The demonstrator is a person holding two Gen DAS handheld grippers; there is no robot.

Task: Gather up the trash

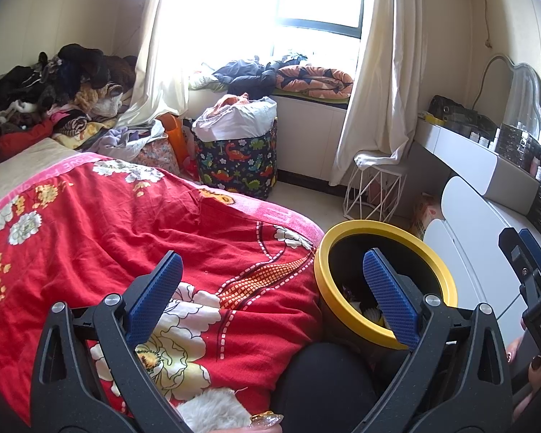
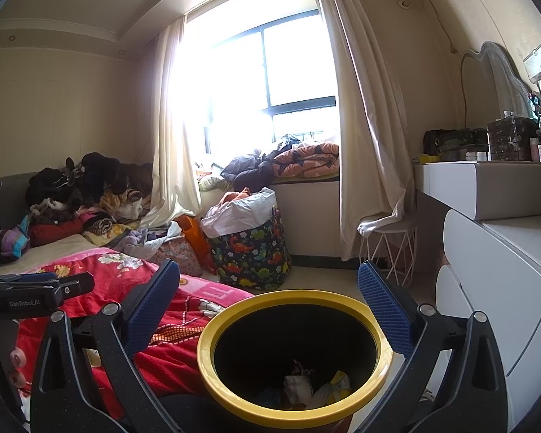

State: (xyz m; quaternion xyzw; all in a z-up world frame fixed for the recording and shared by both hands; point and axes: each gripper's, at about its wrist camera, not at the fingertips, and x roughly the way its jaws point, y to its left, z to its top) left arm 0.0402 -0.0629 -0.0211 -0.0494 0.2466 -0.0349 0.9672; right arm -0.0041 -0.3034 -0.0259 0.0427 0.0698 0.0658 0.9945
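Observation:
A black trash bin with a yellow rim [image 2: 231, 314] [image 1: 328, 245] stands on the floor between the bed and the white drawers. Crumpled wrappers and paper [image 2: 317, 384] lie at its bottom. My right gripper [image 2: 268, 296] hangs open just above the bin's mouth, nothing between its blue fingers. My left gripper [image 1: 270, 281] is open and empty too, over the red floral quilt [image 1: 126, 234], with its right finger in front of the bin. The right gripper [image 1: 532, 270] shows at the right edge of the left wrist view, and the left gripper's body [image 2: 36, 294] at the left edge of the right wrist view.
A dinosaur-print basket [image 2: 252, 252] lined with a white bag stands by the window seat. Clothes [image 1: 57, 86] are piled at the bed's head. A white wire stool [image 1: 373, 195] and white drawers [image 2: 497, 296] line the right side. A hand with painted nails [image 1: 533, 364] holds the right gripper.

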